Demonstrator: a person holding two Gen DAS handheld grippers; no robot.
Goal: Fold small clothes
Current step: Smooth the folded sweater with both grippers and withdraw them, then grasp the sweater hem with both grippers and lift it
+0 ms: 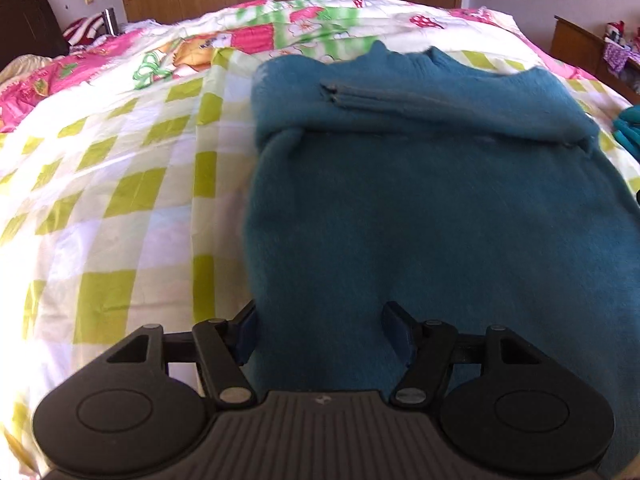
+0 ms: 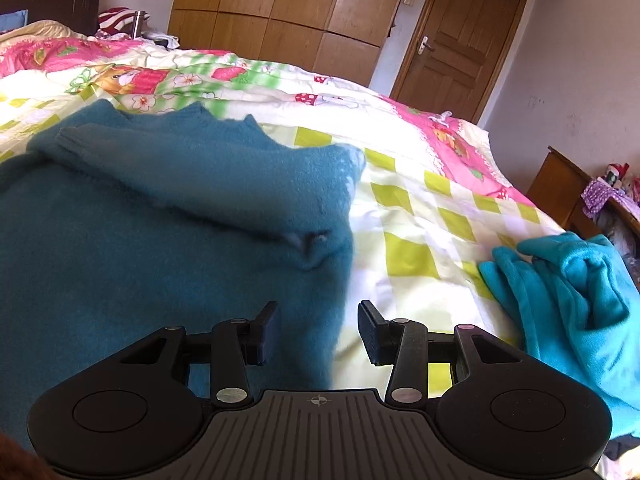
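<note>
We have the teal sweater (image 1: 420, 208) lying flat on the bed (image 1: 120, 208), filling the centre and right of the left wrist view, with a sleeve (image 1: 400, 98) already folded across its chest near the top; we judge the sleeve stage done and the fold of the body still to make. Our left tool (image 1: 316, 330) stands with its jaws well apart at the bottom centre, straddling the sweater's near left edge without pressing it. Our right tool (image 2: 318, 330) has its jaws apart too, over the sweater's near right edge at the bottom centre of its own view, gripping nothing. Only the right wrist view shows the brighter turquoise garment (image 2: 576, 300) bunched at the lower right, apparently still unfolded, and the door (image 2: 460, 40) at the upper right. Only the left view shows the sweater's left side.
</note>
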